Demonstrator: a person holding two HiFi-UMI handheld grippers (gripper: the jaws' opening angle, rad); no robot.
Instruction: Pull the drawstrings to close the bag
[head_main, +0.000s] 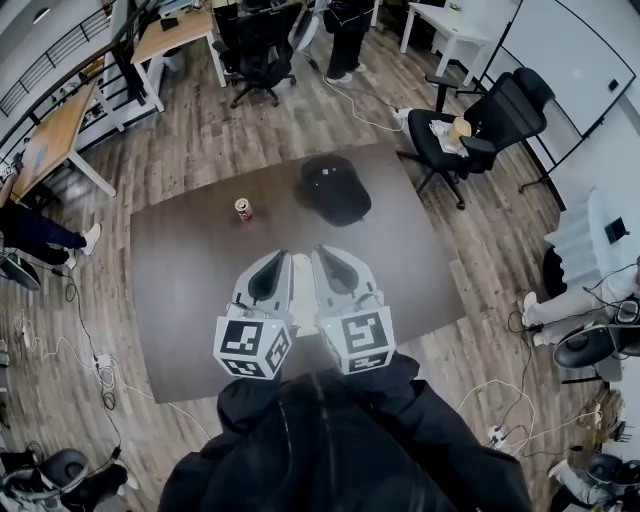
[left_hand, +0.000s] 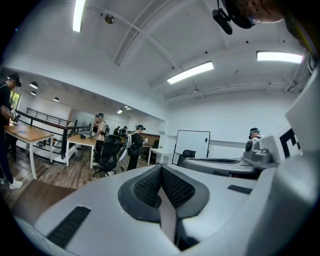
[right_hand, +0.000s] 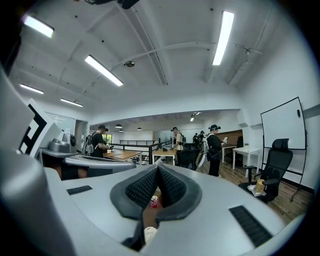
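In the head view a black drawstring bag (head_main: 332, 188) lies slumped at the far middle of the dark table (head_main: 190, 300); its strings cannot be made out. My left gripper (head_main: 282, 256) and right gripper (head_main: 319, 251) hover side by side over the near part of the table, pointing toward the bag and well short of it. Both are shut with nothing in them. In the left gripper view the pads of the left gripper (left_hand: 161, 168) meet. The right gripper (right_hand: 157, 168) looks the same in its own view, and the bag is hidden in both gripper views.
A small red can (head_main: 243, 208) stands left of the bag and shows through the right jaws (right_hand: 154, 201). A black office chair (head_main: 480, 125) stands past the table's far right corner. Several people and wooden desks (head_main: 175, 35) fill the room behind.
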